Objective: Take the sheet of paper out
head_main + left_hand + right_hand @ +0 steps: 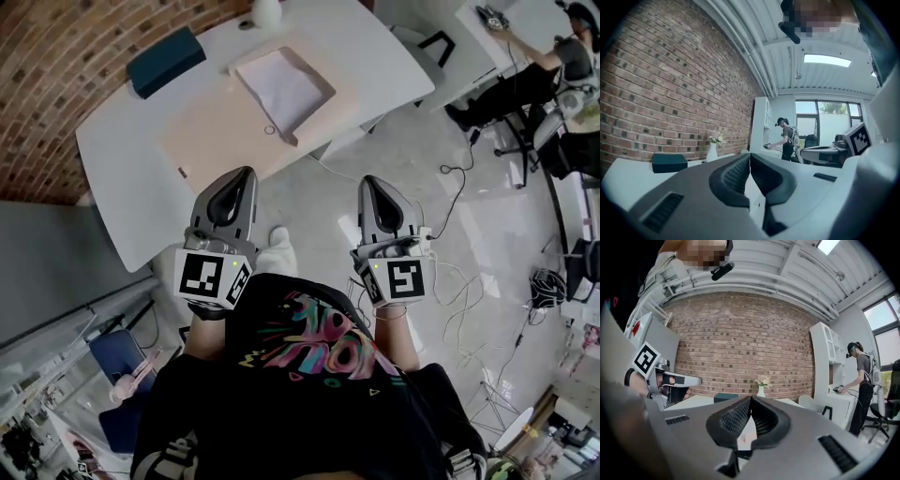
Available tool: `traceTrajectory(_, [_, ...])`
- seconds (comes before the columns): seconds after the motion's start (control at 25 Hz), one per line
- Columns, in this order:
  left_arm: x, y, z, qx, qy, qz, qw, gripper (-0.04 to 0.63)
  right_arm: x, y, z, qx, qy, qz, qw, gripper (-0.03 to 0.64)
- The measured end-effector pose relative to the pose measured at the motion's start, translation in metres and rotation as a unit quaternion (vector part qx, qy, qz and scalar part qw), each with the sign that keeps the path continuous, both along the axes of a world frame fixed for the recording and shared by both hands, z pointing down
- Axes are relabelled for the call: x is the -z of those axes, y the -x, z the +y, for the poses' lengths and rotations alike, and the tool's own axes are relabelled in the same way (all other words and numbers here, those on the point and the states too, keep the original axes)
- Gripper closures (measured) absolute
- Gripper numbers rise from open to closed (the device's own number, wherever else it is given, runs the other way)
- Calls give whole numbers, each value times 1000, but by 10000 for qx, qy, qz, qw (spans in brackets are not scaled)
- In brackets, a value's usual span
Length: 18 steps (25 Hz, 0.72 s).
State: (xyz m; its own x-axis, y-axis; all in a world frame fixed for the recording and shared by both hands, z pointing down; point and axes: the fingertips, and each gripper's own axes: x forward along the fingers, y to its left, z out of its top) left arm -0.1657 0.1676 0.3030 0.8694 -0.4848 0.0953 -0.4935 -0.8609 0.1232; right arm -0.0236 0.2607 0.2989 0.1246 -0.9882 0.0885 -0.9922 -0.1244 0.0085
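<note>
So both grippers are clamped shut on nothing. The left gripper [244, 176] and the right gripper [371, 183] are held out level side by side in front of the person. In each gripper view the two dark ribbed pads meet along a single line with nothing between them. Both tips are well short of the paper. The right one is over the floor, and the left one is about at the near edge of the table.

The sheet of paper [281, 86] is white and lies flat inside a shallow tan holder [323, 89]. That holder sits at the far end of a bigger tan pad [225, 136] on the white table [117, 169]. A dark teal box [166, 60] sits closer to the wall on the same table, well apart from the pad. There's also a white vase [266, 11] at the far edge, and in the left gripper view it has a few pale flowers in it.

Room-wise, a red brick wall [56, 75] runs along the far side of the table. The floor [309, 202] is glossy pale grey, with loose cables [457, 281] trailing across it on the right. Over there a seated person [530, 80] is at another white desk. Both gripper views also show a person standing [860, 380] at a tall white cabinet [825, 364], with big windows [829, 124] behind.
</note>
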Motion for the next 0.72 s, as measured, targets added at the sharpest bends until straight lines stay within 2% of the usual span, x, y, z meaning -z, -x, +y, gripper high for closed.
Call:
traceTrajectory(0.28, [-4,-17,-68,-42,50,81,9999,569,-7,-24,-67,-97,155,41,9998,597])
traceTrajectory(0.56, [-18,-18,-92,-34,244,68,9997,569,-22,-27,-95,-46,396,135,9991,597])
traceTrajectory(0.72, [-27,-27,-107,65,329,58,9994,569,-26,-36,-118,56,381,88,9992,597])
